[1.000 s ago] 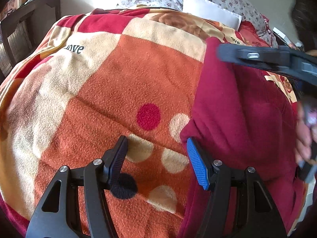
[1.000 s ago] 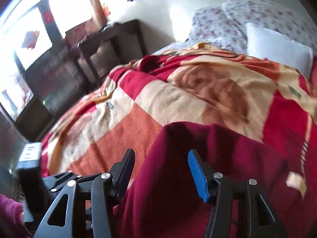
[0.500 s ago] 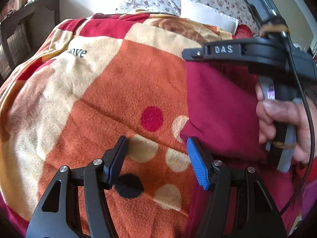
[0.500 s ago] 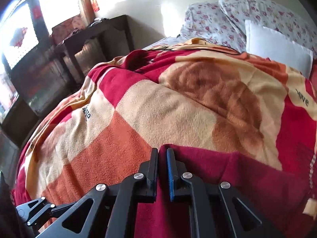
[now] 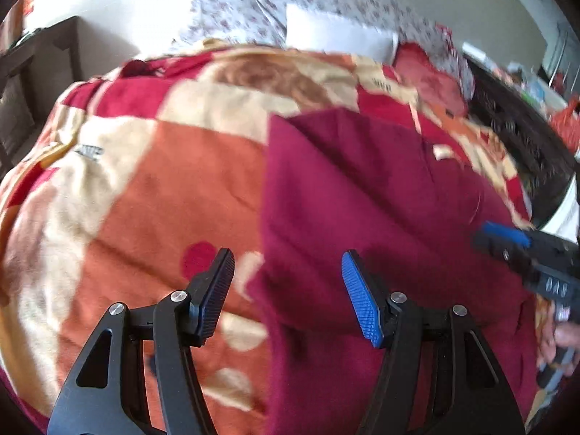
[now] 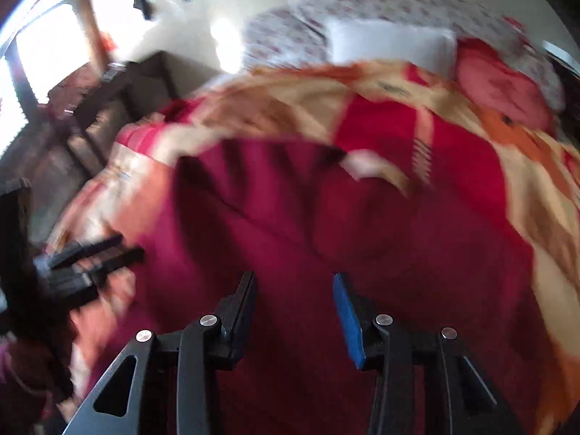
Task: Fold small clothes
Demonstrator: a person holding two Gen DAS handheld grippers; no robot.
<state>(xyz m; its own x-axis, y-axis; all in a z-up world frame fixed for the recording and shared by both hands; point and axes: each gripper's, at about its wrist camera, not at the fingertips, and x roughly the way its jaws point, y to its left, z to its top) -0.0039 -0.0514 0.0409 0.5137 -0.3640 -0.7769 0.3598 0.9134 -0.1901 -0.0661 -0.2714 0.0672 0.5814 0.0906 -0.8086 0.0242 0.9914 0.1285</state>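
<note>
Jaws on both the left gripper [image 5: 288, 290] and right gripper [image 6: 293, 310] stood apart, gripping nothing. The blanket [image 5: 152, 195] carried the maroon garment [image 5: 362, 199], lying flat with one straight edge, so probably partly folded with more folds left. Only the left view showed that edge cleanly; the right view was blurred.

Two tongs [image 5: 288, 291] [image 6: 294, 299], one maroon garment [image 5: 362, 195], one patterned blanket [image 5: 152, 188], one white pillow [image 5: 337, 36], two floral pillows [image 5: 232, 18]
</note>
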